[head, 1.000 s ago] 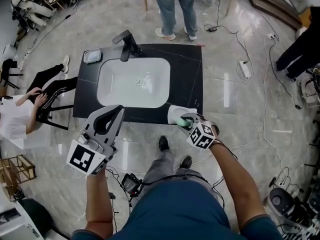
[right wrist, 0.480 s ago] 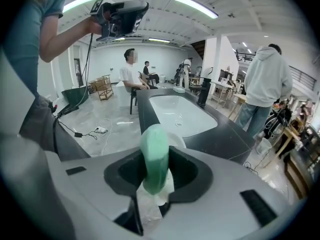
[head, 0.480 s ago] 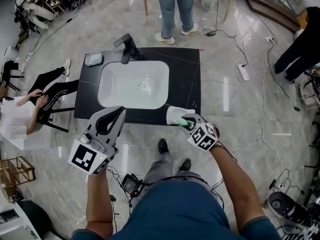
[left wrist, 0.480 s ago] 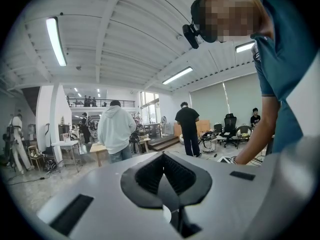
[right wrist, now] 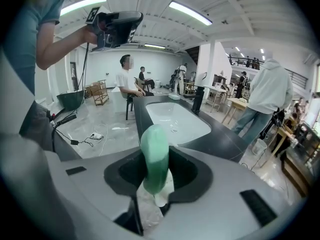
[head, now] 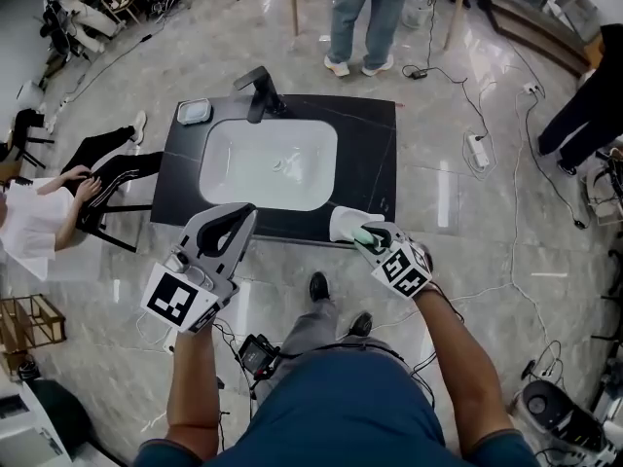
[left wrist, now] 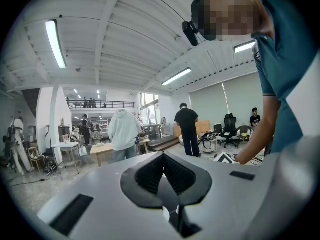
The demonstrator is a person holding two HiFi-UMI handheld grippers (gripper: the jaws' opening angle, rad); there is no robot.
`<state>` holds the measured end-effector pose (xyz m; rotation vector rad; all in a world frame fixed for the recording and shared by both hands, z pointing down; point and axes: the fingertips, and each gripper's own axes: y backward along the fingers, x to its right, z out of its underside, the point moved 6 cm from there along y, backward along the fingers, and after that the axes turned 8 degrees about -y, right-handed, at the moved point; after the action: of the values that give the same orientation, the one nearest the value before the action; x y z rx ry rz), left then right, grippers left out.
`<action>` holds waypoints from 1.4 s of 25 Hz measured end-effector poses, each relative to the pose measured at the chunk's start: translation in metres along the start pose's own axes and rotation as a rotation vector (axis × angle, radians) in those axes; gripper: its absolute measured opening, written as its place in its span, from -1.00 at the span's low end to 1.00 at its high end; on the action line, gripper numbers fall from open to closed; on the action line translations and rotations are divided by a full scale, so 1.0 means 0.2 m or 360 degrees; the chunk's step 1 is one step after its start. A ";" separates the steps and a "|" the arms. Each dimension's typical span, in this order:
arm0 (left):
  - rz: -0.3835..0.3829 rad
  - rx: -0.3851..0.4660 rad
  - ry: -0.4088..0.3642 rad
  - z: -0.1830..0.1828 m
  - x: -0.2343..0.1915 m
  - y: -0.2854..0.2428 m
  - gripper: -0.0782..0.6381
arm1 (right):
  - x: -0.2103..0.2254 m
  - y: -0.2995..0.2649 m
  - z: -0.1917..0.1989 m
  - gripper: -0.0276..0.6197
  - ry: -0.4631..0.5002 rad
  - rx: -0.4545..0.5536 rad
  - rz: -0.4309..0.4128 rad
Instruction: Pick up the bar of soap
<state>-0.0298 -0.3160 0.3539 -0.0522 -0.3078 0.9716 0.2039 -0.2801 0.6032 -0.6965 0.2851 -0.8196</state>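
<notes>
Smooth, rounded green bar of soap (right wrist: 154,154) clamped edge-on in the right gripper (head: 358,232).
Its jaws, just closing, pinch the soap above the near edge of a glossy black counter (head: 365,163) with a white oblong basin (head: 268,163). The left gripper (head: 237,224) is pressed together, empty.

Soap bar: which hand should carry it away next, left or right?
Right. The right gripper has just been closing its jaws on the green soap bar and grips it; the left gripper is shut and empty.
</notes>
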 end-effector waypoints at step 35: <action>-0.0129 0.0052 0.0028 0.03 -0.02 0.22 -0.78 | -0.11 0.23 -0.65 -0.52 -0.0069 0.0488 0.0078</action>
<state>-0.0694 -0.2953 0.3508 -0.0184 -0.2759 0.8949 0.1533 -0.3006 0.4748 -0.4177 0.1321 -0.7798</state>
